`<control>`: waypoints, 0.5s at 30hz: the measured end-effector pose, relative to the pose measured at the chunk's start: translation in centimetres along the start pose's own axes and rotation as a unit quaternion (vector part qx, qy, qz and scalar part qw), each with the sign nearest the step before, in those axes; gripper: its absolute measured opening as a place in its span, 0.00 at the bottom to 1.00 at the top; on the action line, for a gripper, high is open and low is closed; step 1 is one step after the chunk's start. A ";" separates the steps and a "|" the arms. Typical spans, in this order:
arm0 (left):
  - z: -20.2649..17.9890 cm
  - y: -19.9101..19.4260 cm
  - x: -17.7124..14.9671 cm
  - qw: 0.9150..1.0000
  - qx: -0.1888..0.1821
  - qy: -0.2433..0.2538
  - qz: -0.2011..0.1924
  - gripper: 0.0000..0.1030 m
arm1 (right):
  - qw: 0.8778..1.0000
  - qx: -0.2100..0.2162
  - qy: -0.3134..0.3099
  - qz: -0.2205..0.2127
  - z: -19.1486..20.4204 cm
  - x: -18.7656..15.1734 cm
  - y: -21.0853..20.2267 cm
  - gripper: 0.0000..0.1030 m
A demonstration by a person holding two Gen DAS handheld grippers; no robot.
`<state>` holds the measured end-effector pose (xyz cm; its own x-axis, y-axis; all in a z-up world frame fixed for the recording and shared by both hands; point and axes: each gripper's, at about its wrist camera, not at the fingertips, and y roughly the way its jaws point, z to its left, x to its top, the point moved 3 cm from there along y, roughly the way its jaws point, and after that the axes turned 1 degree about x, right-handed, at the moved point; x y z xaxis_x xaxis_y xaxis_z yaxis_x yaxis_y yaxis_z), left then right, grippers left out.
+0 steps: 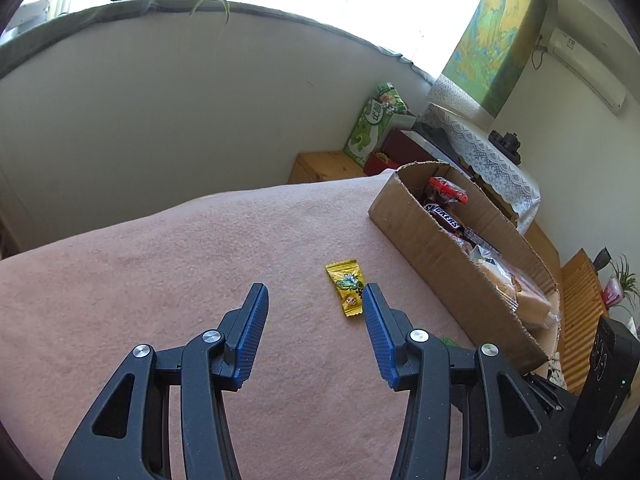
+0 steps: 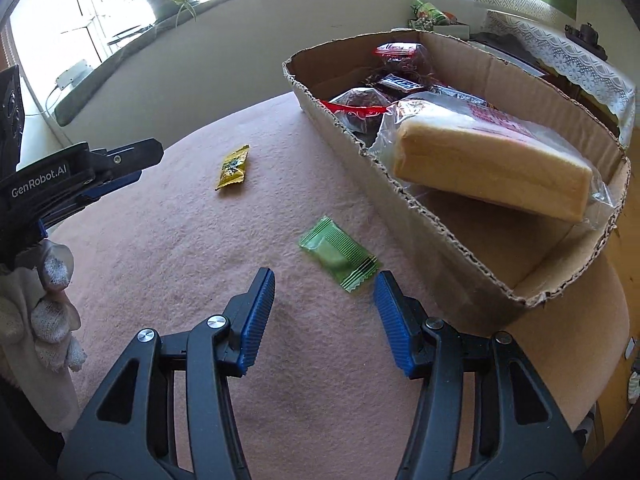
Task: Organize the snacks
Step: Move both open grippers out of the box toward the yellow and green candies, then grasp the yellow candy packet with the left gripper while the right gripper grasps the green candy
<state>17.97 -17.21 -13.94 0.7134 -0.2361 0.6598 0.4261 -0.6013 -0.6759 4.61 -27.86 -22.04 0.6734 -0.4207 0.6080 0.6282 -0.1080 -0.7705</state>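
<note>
Two wrapped snacks lie loose on the pink cloth-covered counter [image 2: 168, 264]; the rest already sit in the cardboard box [image 2: 472, 236] at the right. Your right gripper [image 2: 325, 286] is spread wide and holds nothing, hovering just short of the green packet [image 2: 340, 254], which lies near the box's front wall. Your left gripper [image 1: 316, 294] is likewise released, with the yellow packet [image 1: 347, 288] just beside its right finger. To take the green packet well, centre it between the blue pads [image 2: 260, 320], come down to the cloth, and close across its narrow width. It looks flat and slippery, so pinch its padded middle rather than a crimped end.
</note>
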 end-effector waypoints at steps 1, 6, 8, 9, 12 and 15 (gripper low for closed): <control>0.2 0.1 -0.1 1.000 -0.003 -0.002 0.001 0.46 | 1.000 -0.004 -0.002 0.000 0.1 0.1 0.2 0.54; 1.1 0.8 -0.3 1.000 -0.014 -0.017 0.004 0.46 | 1.000 -0.023 -0.014 -0.005 0.7 -0.1 0.2 0.54; 1.2 1.0 -0.5 1.000 -0.018 -0.019 0.006 0.46 | 0.999 -0.038 -0.026 -0.010 1.1 -0.2 0.2 0.54; 1.3 1.1 -0.6 1.000 -0.020 -0.020 0.006 0.46 | 0.998 -0.049 -0.041 -0.011 1.6 -0.3 0.2 0.54; 1.7 1.0 -0.7 0.999 -0.026 -0.025 0.004 0.46 | 0.996 -0.066 -0.063 -0.008 2.4 -0.3 0.7 0.54; 2.2 0.6 -0.6 0.999 -0.032 -0.031 -0.001 0.46 | 0.995 -0.074 -0.062 -0.001 2.5 0.0 1.1 0.54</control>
<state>19.01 -15.76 -15.47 0.7459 -0.1880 0.6389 0.3934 -0.6498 -0.6504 6.29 -25.74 -22.41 0.7215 -0.3069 0.6206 0.5707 -0.2439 -0.7841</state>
